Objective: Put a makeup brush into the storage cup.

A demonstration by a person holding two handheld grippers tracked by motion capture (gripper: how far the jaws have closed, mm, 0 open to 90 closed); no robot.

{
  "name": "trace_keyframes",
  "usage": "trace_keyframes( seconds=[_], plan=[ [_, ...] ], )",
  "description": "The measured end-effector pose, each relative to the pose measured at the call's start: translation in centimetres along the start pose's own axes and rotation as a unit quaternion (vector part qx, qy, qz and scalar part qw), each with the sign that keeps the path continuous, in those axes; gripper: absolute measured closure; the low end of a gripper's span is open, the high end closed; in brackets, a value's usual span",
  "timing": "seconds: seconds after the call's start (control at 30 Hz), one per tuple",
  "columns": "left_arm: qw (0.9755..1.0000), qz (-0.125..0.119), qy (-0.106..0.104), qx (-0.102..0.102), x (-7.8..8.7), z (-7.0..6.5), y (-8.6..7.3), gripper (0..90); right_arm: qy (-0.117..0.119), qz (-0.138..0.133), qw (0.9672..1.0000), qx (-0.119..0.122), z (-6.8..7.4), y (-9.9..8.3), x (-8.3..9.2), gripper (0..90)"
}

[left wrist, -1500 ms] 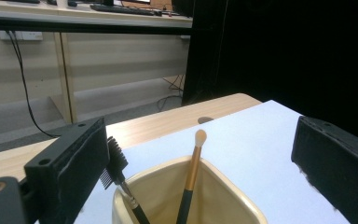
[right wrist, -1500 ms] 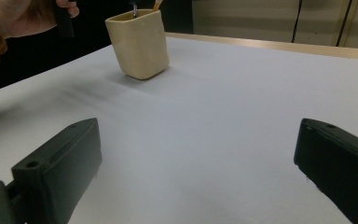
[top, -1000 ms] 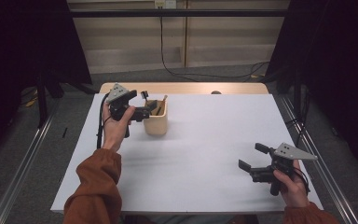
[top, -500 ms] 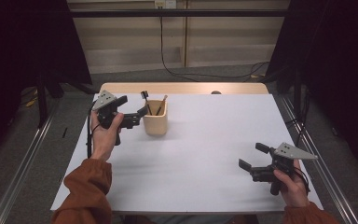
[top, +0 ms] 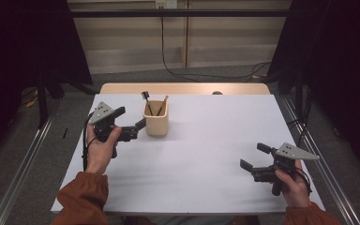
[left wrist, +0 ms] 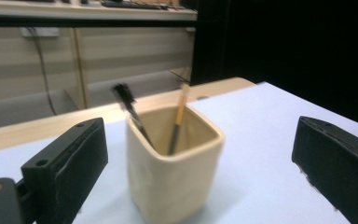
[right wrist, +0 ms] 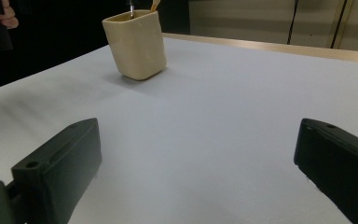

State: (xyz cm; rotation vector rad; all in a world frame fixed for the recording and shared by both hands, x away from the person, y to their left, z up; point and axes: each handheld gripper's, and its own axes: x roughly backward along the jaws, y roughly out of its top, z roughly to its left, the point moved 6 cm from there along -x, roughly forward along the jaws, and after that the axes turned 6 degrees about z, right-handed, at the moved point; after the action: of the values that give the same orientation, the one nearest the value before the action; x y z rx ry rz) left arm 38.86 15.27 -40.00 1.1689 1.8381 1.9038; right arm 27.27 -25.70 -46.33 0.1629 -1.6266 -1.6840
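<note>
White sheeting covers the table [top: 206, 154], with a bare wooden strip along its far edge. Toward the far left part of the sheet stands a cream cup [top: 156, 118], upright, holding a black-headed brush [top: 146, 100] and a wooden-handled brush [top: 161, 105], both leaning inside it. Left tongs [top: 138, 129] sit just left of the cup, jaws spread wide and gripping nothing; in the left gripper view the cup [left wrist: 172, 163] stands between the two jaws without touching either. Right tongs [top: 253, 157] rest well apart from the cup, toward the near right corner of the table, jaws likewise wide apart and empty.
</note>
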Motion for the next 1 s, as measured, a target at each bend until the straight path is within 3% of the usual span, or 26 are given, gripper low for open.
trace_keyframes(
  seconds=[0.13,0.4,0.5,0.7,0.77,0.87,1.0],
  plan=[
    [1.0,-0.001,-0.005,-0.001,0.7,-1.0,-0.5,3.4,0.0,0.0,1.0,0.002,0.0,0.0,0.0,0.1],
    [1.0,-0.003,-0.004,0.004,2.3,-1.7,-1.6,3.5,-0.001,-0.001,1.0,0.001,0.0,0.0,0.1,0.1],
    [1.0,-0.004,0.003,-0.003,2.9,-1.8,-2.2,3.5,-0.001,-0.002,1.0,0.002,0.0,0.1,0.1,0.1],
    [0.9999,-0.009,0.006,0.007,4.2,-2.2,-3.6,4.0,-0.003,-0.001,1.0,0.001,-0.1,0.0,0.1,0.1],
    [0.9998,-0.013,-0.003,0.015,4.9,-2.6,-3.9,3.8,-0.004,-0.001,1.0,0.0,-0.1,0.0,0.1,0.1],
    [0.9999,-0.009,0.007,0.002,5.6,-2.8,-4.3,3.7,-0.004,0.0,1.0,0.001,-0.1,0.0,0.1,0.1],
    [0.9998,-0.011,0.017,0.005,6.5,-2.8,-4.8,3.6,-0.004,0.0,1.0,0.002,-0.1,0.0,0.1,0.1]
  ],
)
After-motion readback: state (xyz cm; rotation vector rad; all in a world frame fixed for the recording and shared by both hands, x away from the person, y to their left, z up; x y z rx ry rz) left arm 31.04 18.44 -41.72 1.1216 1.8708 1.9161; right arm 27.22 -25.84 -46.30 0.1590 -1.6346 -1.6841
